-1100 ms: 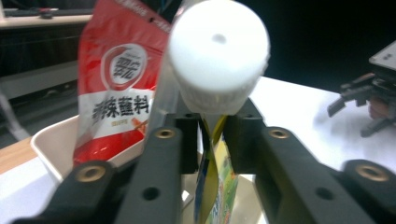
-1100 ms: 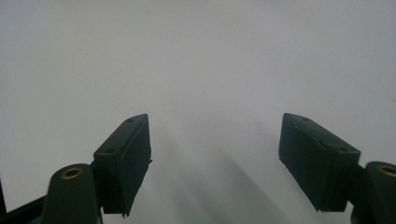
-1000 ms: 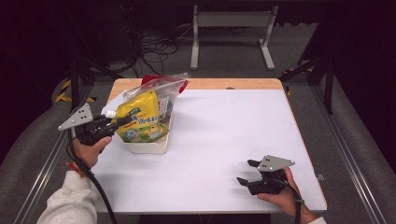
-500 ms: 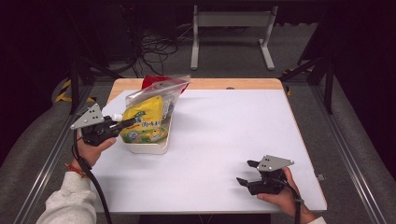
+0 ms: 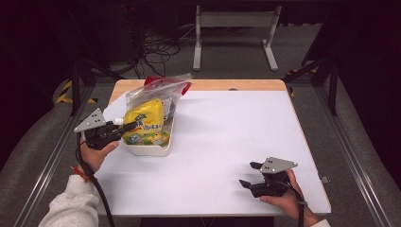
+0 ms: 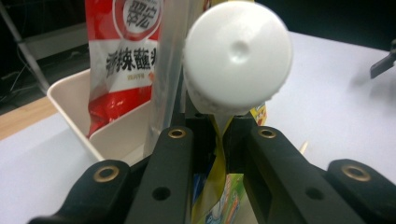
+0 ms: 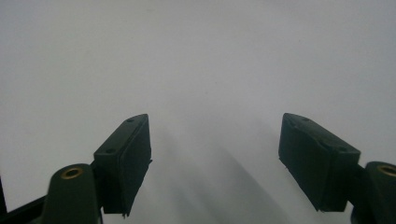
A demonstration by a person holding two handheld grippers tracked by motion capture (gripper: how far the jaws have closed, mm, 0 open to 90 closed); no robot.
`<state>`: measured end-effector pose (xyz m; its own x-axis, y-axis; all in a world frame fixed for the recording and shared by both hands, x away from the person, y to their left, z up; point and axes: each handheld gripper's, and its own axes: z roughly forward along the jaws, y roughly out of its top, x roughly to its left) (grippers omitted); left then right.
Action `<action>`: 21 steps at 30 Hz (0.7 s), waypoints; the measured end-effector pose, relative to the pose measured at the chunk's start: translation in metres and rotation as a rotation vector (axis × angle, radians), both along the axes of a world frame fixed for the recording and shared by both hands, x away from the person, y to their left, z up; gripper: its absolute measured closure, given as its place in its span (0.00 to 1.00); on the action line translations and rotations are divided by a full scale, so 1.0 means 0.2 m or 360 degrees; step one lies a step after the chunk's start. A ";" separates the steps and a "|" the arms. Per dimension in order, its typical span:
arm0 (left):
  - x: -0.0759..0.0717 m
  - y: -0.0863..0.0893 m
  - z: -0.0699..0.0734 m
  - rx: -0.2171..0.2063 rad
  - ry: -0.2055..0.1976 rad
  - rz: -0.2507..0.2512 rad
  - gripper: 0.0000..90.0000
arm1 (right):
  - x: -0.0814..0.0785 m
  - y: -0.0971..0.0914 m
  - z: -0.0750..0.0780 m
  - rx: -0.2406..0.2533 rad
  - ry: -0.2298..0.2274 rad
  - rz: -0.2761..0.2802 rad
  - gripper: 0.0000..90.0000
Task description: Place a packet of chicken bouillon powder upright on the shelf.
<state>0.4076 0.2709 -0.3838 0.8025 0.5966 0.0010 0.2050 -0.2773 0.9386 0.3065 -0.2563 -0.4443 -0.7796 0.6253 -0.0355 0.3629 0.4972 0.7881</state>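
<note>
High view: left gripper (image 5: 124, 128) sits at the near-left side of the white tub (image 5: 161, 150), its fingertips clamped on the spout end of the yellow pouch (image 5: 144, 124), just below the white cap (image 5: 118, 121); gripping at the stiff neck rather than the soft body prob. gives a firm hold that won't crush the contents; pouch body hangs away from the fingers, over and into the tub, so I judge it's being set down there; a clear zip bag (image 5: 158, 90) stands behind the pouch at the tub's far end, leaning over it, beyond the fingertips; right gripper (image 5: 249, 175) rests low on the white table (image 5: 227, 137) near the front-right corner, well apart from the tub, fingers apart w/ nothing between them, likely parked until needed. Left gripper view: jaws have just been closing and now stand almost together, pinching the thin yellow film right under the cap (image 6: 237, 56), which bulges above the fingertips; cap's width prob. stops the pouch slipping down thru the grip; a red snack packet (image 6: 125, 65) stands in the tub (image 6: 74, 105) off to the left of the fingers, behind clear plastic. Right gripper view: both pads (image 7: 127, 154) wide apart over bare table (image 7: 201, 60); nothing held.
</note>
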 end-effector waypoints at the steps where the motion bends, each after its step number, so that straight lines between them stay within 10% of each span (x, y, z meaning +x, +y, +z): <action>1: 0.00 0.00 0.00 0.0003 -0.0001 0.0005 0.94 | 0.00 0.00 0.00 0.0002 0.0000 -0.0001 0.28; 21: -0.01 -0.01 -0.11 -0.0065 0.0028 0.0066 0.97 | 0.00 0.00 0.02 -0.0003 -0.0029 0.0004 0.28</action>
<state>0.4051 0.2694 -0.4055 0.7766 0.6288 -0.0379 0.2321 -0.2296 0.9452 0.3071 -0.2559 -0.4411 -0.7803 0.6234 -0.0510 0.3473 0.4996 0.7936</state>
